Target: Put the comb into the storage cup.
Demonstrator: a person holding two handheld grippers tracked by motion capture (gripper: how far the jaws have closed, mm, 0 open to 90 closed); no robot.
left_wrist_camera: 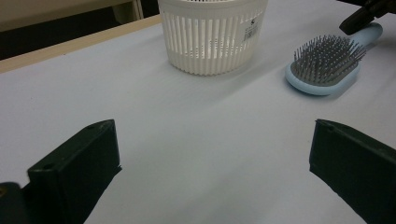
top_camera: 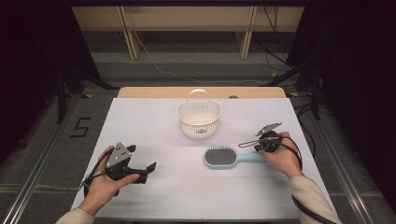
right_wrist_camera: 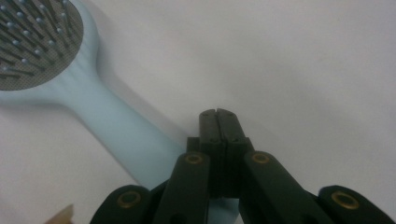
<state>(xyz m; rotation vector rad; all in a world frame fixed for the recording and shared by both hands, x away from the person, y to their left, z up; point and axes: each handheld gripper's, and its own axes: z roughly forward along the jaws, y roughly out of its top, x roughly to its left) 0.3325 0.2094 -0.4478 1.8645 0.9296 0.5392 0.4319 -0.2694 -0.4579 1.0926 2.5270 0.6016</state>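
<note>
Hairbrush: light blue hairbrush [top_camera: 227, 157] lies flat on the desk [top_camera: 154, 126], bristles up, head toward the desk's middle and handle pointing to the person's right.
Basket: white slotted basket [top_camera: 199, 117] stands upright just behind the brush head, apart from it, handle raised.
Right gripper: right gripper [right_wrist_camera: 217, 116] sits over the end of the brush handle; its jaws are pressed together with nothing between them, and the handle runs beside and under them.
Left gripper: left gripper [top_camera: 148, 169] hovers low over bare desk at the near left, well apart from the brush, jaws spread wide and holding nothing.
</note>
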